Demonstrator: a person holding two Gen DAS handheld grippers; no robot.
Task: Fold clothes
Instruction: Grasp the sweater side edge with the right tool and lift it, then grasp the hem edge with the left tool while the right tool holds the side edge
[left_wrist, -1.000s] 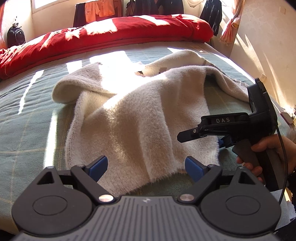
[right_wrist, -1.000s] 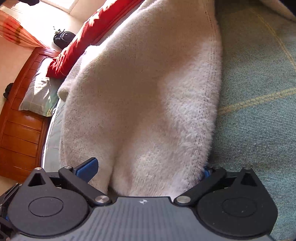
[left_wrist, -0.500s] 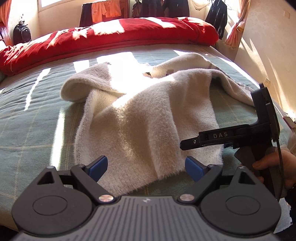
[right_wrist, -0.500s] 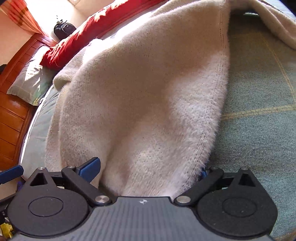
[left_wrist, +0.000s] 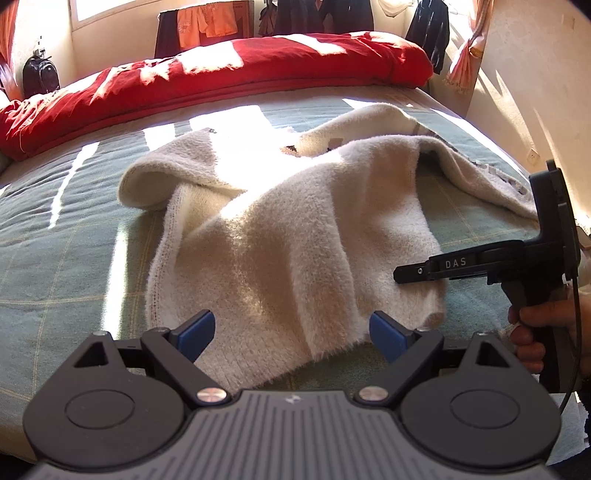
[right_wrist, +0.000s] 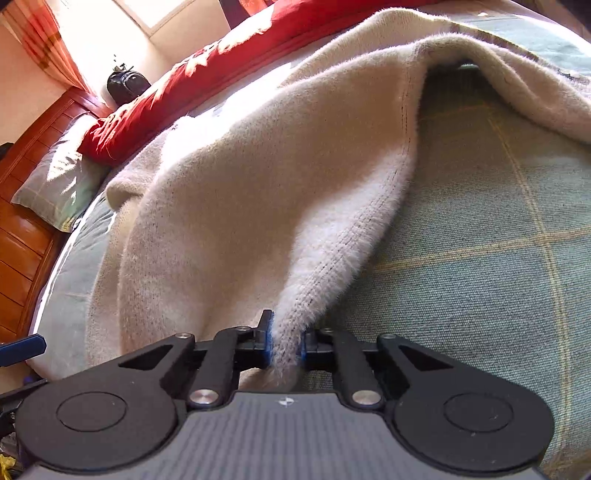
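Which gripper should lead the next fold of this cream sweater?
The right. The right gripper has its jaws shut on the hem of the cream sweater, so it can carry that edge over. The left gripper hangs open over the near edge, gripping nothing.

Sweater (right_wrist: 258, 192) hem vanishes behind right tongs (right_wrist: 286, 347) body; far sleeve cut by frame edge; bed (left_wrist: 66, 258) under sweater hidden.

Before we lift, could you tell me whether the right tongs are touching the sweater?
Touching: the right wrist view shows the right tongs shut on the cream sweater's hem.
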